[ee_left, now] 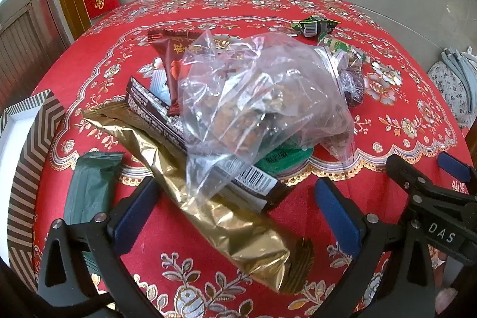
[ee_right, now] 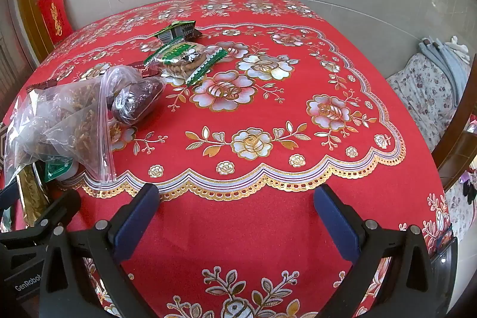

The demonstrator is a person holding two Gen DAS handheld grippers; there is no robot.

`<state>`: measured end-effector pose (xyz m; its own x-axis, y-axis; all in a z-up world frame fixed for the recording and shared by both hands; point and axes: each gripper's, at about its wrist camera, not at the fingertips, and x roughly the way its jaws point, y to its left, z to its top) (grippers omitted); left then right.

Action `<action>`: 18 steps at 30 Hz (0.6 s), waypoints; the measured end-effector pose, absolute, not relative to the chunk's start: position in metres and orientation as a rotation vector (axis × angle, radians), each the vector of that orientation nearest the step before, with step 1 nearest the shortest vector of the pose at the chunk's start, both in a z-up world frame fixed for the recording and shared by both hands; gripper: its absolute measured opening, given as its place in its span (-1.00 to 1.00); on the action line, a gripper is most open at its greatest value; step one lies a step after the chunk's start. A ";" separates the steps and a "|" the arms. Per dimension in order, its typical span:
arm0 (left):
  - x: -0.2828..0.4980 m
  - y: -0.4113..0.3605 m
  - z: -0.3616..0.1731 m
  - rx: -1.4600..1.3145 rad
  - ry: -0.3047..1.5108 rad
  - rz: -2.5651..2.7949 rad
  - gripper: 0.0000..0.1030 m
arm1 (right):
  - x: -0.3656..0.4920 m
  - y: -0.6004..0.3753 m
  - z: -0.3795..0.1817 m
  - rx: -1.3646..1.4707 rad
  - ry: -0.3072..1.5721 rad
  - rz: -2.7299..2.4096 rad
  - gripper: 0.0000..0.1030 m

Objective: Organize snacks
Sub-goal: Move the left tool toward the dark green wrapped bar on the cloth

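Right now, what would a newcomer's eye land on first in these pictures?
The red floral tablecloth fills both views. On it, in the left wrist view, a crumpled clear plastic bag tops a pile of snacks, over a long gold packet. A striped box sits at the table's left edge.

Both wrist views tilt down over the red tablecloth (ee_right: 268,213), sharing the clear bag (ee_left: 262,97) (left nearer).
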<state>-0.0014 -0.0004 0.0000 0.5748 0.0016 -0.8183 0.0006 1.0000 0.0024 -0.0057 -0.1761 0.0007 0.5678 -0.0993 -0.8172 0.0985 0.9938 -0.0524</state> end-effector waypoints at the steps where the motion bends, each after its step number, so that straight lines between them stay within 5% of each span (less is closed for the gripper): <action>1: -0.003 0.000 0.000 0.001 0.964 -0.001 1.00 | -0.008 -0.175 0.001 -0.005 0.962 -0.111 0.99; 18: -0.106 0.052 0.079 0.018 0.659 0.003 1.00 | -0.105 -0.137 0.088 0.026 0.626 0.047 0.99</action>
